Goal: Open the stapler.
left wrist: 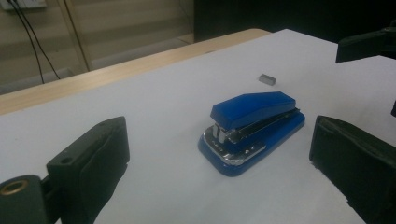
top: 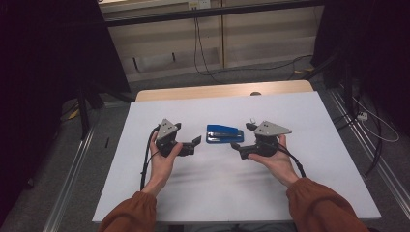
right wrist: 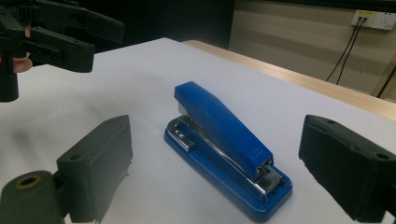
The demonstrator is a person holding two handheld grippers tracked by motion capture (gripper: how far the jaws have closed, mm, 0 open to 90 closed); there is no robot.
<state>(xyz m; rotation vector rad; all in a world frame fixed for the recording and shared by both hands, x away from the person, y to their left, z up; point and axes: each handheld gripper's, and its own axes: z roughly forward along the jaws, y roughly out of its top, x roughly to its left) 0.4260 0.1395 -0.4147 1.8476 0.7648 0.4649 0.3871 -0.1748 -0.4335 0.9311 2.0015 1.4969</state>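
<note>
The stapler [right wrist: 224, 140], lying between and just ahead of the right gripper's [right wrist: 215, 163] jaws, is showing a smooth blue plastic shell with a slight sheen, and bright, glossy metal is glinting at its mouth and along its channel. The jaws themselves are looking like matt black plastic, faintly grainy, with a brass-coloured insert sitting at the base of the near one. Under the jaws the table [top: 309, 121] is wearing a smooth, matt white top; beyond them its far edge [left wrist: 116, 74] is showing pale wood. Past the stapler, a small dull grey metal strip [left wrist: 266, 79] is lying.
</note>
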